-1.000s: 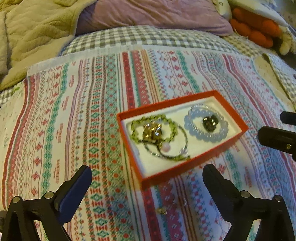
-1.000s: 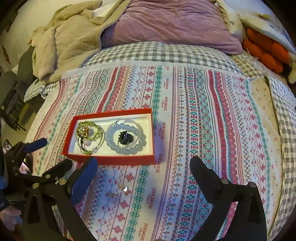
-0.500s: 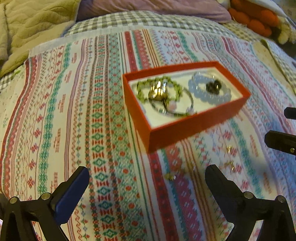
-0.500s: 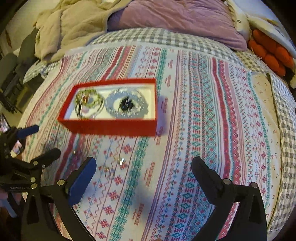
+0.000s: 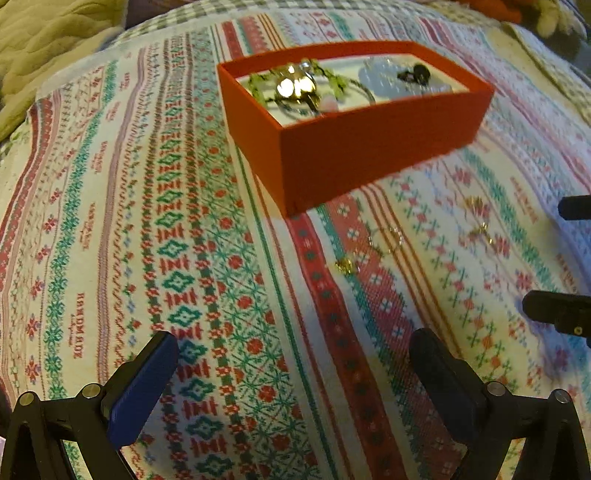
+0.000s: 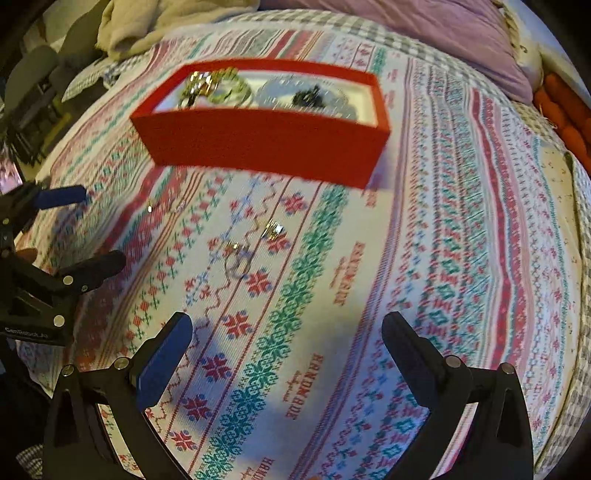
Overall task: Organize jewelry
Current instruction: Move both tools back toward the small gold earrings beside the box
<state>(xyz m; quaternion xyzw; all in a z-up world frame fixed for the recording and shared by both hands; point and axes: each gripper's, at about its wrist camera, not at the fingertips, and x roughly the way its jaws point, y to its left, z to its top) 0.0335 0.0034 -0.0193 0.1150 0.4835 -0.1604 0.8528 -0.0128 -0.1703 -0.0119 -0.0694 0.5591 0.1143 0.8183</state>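
Observation:
A red jewelry box (image 5: 369,147) (image 6: 266,140) stands on the patterned bedspread, holding a green bead bracelet (image 5: 266,83), a gold piece (image 5: 295,88), a pale blue bracelet (image 6: 280,92) and a dark piece (image 5: 413,74). Small loose pieces lie on the cloth in front of the box: a gold earring (image 5: 345,266), a thin ring (image 5: 386,236), more gold bits (image 5: 480,229), a shiny earring (image 6: 273,230) and a ring (image 6: 236,262). My left gripper (image 5: 295,373) is open and empty, low over the cloth. My right gripper (image 6: 288,354) is open and empty, short of the loose pieces.
The striped bedspread (image 6: 461,258) covers a rounded bed. A purple pillow (image 6: 424,33), a beige blanket (image 5: 44,48) and an orange plush toy (image 6: 565,110) lie at the far side. The left gripper's fingers (image 6: 74,273) show at the left of the right wrist view.
Both grippers have dropped lower and come closer to the cloth. The box now looks nearer and larger, and the loose pieces in front of it have come into view.

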